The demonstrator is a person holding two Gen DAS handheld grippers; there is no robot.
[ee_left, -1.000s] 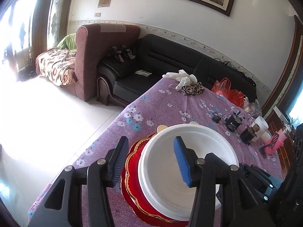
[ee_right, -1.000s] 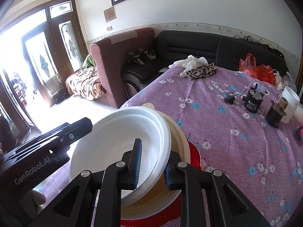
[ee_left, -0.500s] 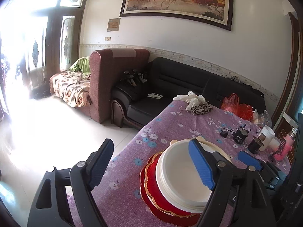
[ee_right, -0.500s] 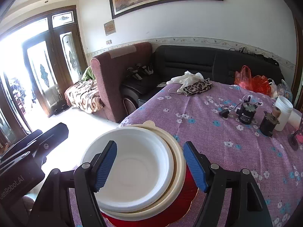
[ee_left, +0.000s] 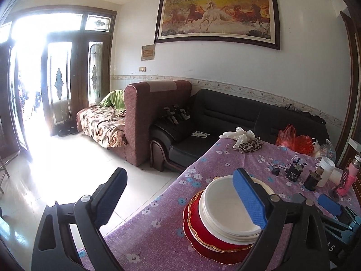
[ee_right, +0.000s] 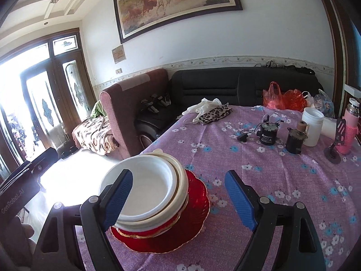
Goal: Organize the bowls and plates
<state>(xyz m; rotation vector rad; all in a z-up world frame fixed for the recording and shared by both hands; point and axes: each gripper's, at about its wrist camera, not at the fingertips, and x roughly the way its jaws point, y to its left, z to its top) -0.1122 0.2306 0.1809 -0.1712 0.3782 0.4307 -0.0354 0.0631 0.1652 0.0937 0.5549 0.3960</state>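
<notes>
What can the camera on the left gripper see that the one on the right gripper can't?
Only the left view shows the right gripper at its edge and the shoes by the door. Only the right view shows the left gripper's black body and a fingertip. Both show the stack of dishes on the purple tablecloth, and the horse painting.

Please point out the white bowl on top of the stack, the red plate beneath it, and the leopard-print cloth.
white bowl (ee_right: 149, 189), right wrist view, on its inner floor.
red plate (ee_right: 198, 194), right wrist view, on its bare right rim.
leopard-print cloth (ee_right: 214, 114), right wrist view, on its middle.
</notes>
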